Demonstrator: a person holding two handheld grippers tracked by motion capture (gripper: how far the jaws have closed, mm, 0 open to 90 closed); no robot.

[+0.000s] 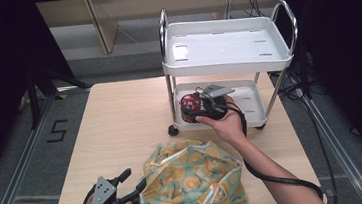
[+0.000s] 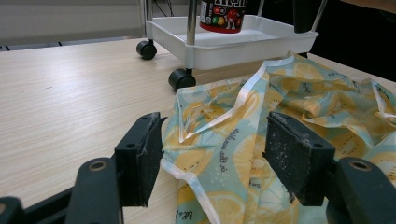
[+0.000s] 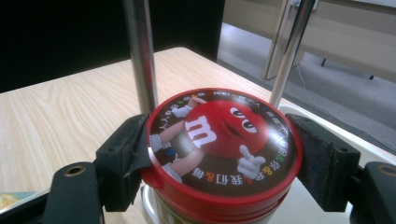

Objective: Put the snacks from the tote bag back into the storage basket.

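A candy jar [image 1: 189, 104] with a red cartoon lid [image 3: 223, 140] is at the left end of the lower shelf [image 1: 252, 110] of a white two-tier cart. In the left gripper view the jar [image 2: 223, 16] seems to rest on that shelf. My right gripper [image 1: 193, 112] is shut on the jar, its pads [image 3: 128, 154] pressed against both sides of the lid. A lemon-print bag [image 1: 196, 181] lies crumpled at the table's near edge. My left gripper [image 1: 134, 181] is open at the bag's left edge, with a fold of the bag [image 2: 219, 154] lying loose between its jaws.
The cart's upper tray [image 1: 226, 67] is bare, with chrome posts [image 3: 140, 51] at its corners and castors [image 2: 181, 78] standing on the wooden table [image 1: 120, 118]. Bare tabletop stretches left of the cart. A black cable [image 1: 277, 178] trails from the right gripper.
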